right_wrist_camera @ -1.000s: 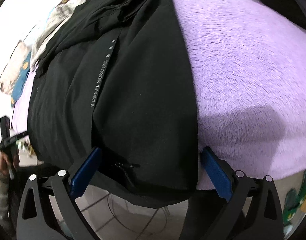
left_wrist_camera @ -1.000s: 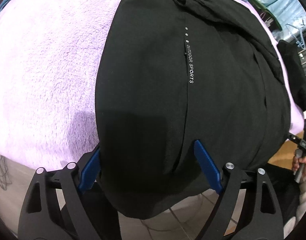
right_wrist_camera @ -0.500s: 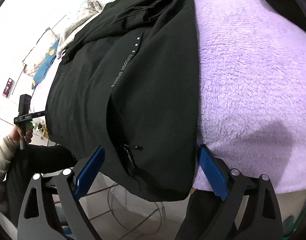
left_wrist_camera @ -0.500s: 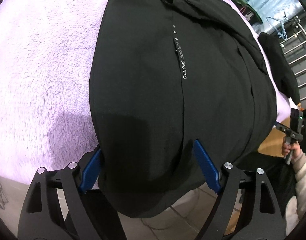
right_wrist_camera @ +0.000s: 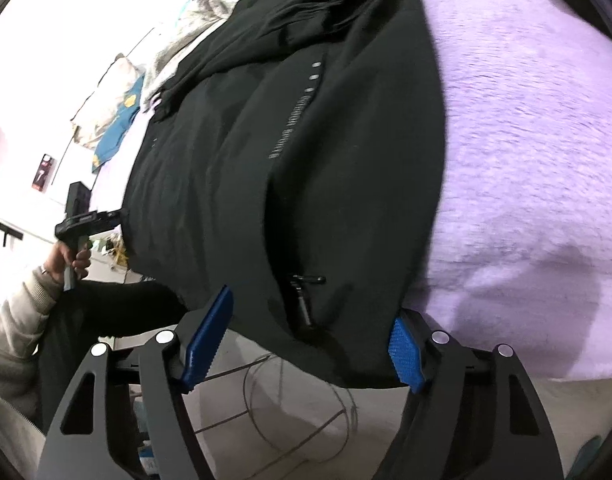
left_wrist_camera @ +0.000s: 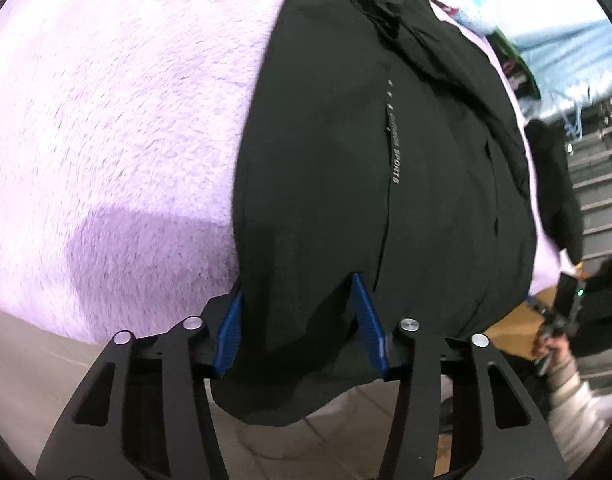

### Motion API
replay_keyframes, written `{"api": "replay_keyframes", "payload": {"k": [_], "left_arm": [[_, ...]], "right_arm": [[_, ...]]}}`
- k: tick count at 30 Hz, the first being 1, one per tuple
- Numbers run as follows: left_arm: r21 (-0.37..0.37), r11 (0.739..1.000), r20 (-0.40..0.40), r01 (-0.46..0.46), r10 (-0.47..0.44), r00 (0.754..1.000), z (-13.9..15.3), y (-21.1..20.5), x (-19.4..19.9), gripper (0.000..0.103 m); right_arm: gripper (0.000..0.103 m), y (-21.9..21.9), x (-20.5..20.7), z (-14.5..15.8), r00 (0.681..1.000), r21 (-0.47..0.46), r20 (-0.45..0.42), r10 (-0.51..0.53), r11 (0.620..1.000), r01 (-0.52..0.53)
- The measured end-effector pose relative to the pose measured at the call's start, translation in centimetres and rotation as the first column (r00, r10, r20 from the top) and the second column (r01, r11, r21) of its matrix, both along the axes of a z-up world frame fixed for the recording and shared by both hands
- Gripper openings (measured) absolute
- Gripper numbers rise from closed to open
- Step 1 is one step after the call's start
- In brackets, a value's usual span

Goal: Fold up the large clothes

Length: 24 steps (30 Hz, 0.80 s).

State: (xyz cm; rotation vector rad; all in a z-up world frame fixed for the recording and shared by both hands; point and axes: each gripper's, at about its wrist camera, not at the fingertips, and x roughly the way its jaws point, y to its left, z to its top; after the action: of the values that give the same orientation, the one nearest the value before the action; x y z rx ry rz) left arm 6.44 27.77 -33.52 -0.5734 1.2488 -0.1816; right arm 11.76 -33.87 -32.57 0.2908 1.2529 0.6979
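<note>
A black jacket (left_wrist_camera: 345,184) with "OUTDOOR SPORTS" printed on it lies flat on a purple fleece blanket (left_wrist_camera: 118,128), its hem hanging over the bed's near edge. My left gripper (left_wrist_camera: 298,320) straddles the hem near the jacket's left edge. Its blue pads (left_wrist_camera: 367,328) are closing, with fabric between them and no firm pinch showing. My right gripper (right_wrist_camera: 306,346) straddles the opposite hem corner by the zip pull (right_wrist_camera: 304,292). Its jaws are also closing, with cloth lying loose between the pads (right_wrist_camera: 405,356). A hand (left_wrist_camera: 549,350) holds the far gripper's handle.
Another black garment (left_wrist_camera: 553,184) lies at the blanket's right edge beside a metal rack (left_wrist_camera: 601,200). Light blue cloth (left_wrist_camera: 565,56) and grey and blue clothes (right_wrist_camera: 186,28) sit at the bed's far end. A cable loop (right_wrist_camera: 290,400) lies on the floor under the hem.
Both pairs of jaws have narrowed around the jacket's hem. The left gripper has shifted toward the jacket's left edge, and both views have tilted slightly.
</note>
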Motion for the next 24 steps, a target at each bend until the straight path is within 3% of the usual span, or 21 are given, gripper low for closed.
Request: {"api": "replay_keyframes", "payload": {"k": [2, 5, 15, 17, 19, 20, 24], "left_arm": [[-0.024, 1.000, 0.000, -0.003, 0.003, 1.000, -0.10, 0.34, -0.26, 0.043], [-0.041, 0.999, -0.005, 0.015, -0.016, 1.000, -0.26, 0.15, -0.28, 0.031], [-0.047, 0.999, -0.018, 0.015, -0.015, 1.000, -0.71, 0.05, 0.08, 0.024], [-0.062, 0.998, -0.022, 0.007, -0.008, 1.000, -0.78, -0.10, 0.32, 0.022], [-0.087, 0.996, -0.028, 0.000, -0.002, 1.000, -0.92, 0.22, 0.15, 0.016], [-0.090, 0.996, -0.029, -0.001, -0.002, 1.000, -0.93, 0.27, 0.11, 0.015], [-0.120, 0.993, -0.033, -0.009, 0.005, 0.999, -0.79, 0.22, 0.26, 0.012]], "right_arm": [[0.072, 0.21, 0.00, -0.14, 1.000, 0.007, -0.005, 0.002, 1.000, -0.002], [0.072, 0.05, 0.06, -0.23, 1.000, 0.020, -0.018, -0.001, 1.000, 0.001], [0.069, 0.10, 0.02, -0.62, 0.998, 0.007, -0.061, 0.027, 1.000, -0.027], [0.059, 0.00, 0.05, -0.60, 0.998, -0.003, -0.063, 0.026, 1.000, -0.027], [0.025, -0.25, 0.12, -0.53, 0.998, -0.019, -0.062, 0.019, 1.000, -0.020], [0.019, -0.45, 0.17, -0.52, 0.998, -0.023, -0.064, 0.013, 1.000, -0.014], [0.012, -0.71, 0.04, 0.22, 0.998, 0.021, -0.063, 0.016, 1.000, -0.014]]}}
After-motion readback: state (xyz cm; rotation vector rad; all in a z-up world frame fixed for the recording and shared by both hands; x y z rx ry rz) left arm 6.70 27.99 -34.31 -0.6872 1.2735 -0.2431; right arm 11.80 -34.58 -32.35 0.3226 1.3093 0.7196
